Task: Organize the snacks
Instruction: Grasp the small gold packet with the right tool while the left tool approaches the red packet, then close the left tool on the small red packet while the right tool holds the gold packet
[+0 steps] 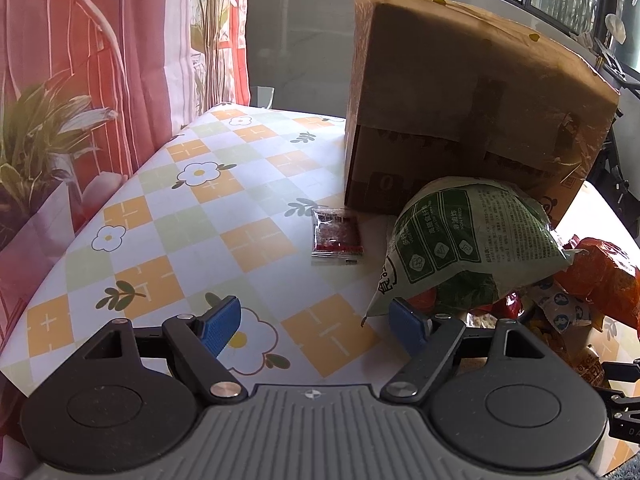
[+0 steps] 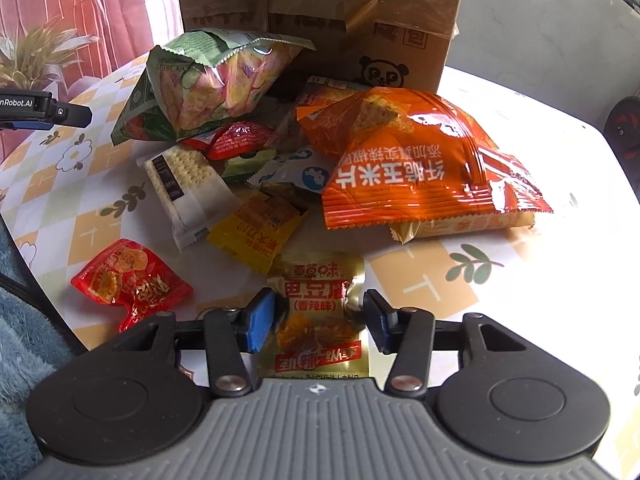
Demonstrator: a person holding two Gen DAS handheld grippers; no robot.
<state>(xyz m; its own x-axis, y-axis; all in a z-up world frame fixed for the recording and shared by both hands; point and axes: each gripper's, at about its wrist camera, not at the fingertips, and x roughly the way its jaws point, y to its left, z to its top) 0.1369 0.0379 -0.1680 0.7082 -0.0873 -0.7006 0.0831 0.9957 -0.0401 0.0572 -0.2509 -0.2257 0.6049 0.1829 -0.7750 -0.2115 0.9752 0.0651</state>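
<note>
Thing in hand: the gold packet [image 2: 320,312] lies flat on the tabletop [image 2: 420,292], at the near edge of the snack heap, directly between the fingers of the right tongs [image 2: 320,316].
Right tongs: partly closed around the gold packet, one blue pad at each of its side edges; the left pad looks to touch the foil, while at the right pad I cannot tell whether a sliver of gap remains, so I would not call it gripped yet.
Which way it lies: dead ahead of the right tongs and slightly under them, so no sideways shift seems needed, only the squeeze.
Long axis: the gold packet runs lengthwise away from the tongs, toward the heap; the pads cross its short width, which I judge the better way to pinch it.
Which way it points: its print reads upside down from the tongs' side, so its top end faces the heap and the cardboard box [image 2: 320,12] behind.
Nearer hand: the right, plainly.
Left tongs: the left tongs [image 1: 316,320] stand wide apart and empty above bare tablecloth, off to the left of the heap, with a corner of the green bag [image 1: 476,240] just beside the right pad.
Neighbours: yellow packet [image 2: 256,232] just beyond the gold one, red packet [image 2: 128,280] to the left and apart from it, orange bag [image 2: 432,168] farther back.
</note>
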